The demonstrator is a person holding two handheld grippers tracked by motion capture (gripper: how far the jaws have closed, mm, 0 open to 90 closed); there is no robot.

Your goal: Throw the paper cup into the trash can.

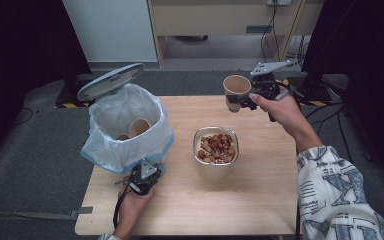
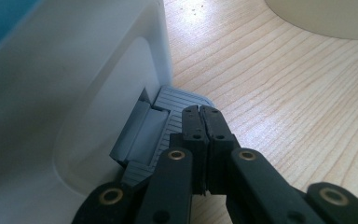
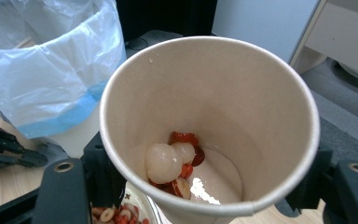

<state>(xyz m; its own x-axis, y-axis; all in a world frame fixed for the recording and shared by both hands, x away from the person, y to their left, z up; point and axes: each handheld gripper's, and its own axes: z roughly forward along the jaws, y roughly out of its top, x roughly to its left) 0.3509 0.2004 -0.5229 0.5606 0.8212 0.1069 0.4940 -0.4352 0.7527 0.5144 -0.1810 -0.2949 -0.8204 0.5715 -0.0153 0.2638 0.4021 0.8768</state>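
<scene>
Right gripper raised above the far right part of the wooden surface, fingers clamped on either side of a paper cup. Cup upright between those fingers, tan and plain outside, pale and unprinted inside, rim rolled and round, wall uncreased. At the cup's bottom, a small leftover heap: one glossy whitish round piece, bits of red, a pale slice, with a wet sheen on the bare base beside it. Below and ahead of those fingers, a metal bowl filled with the same red and pale mix.

Left gripper low at the near left of the surface, fingers pressed together with nothing between them, tips resting on the ribbed grey foot pedal at the base of a white bin. Bin just ahead of those fingers, lid tipped up, lined with a white and blue bag; two more paper cups lying inside it.
</scene>
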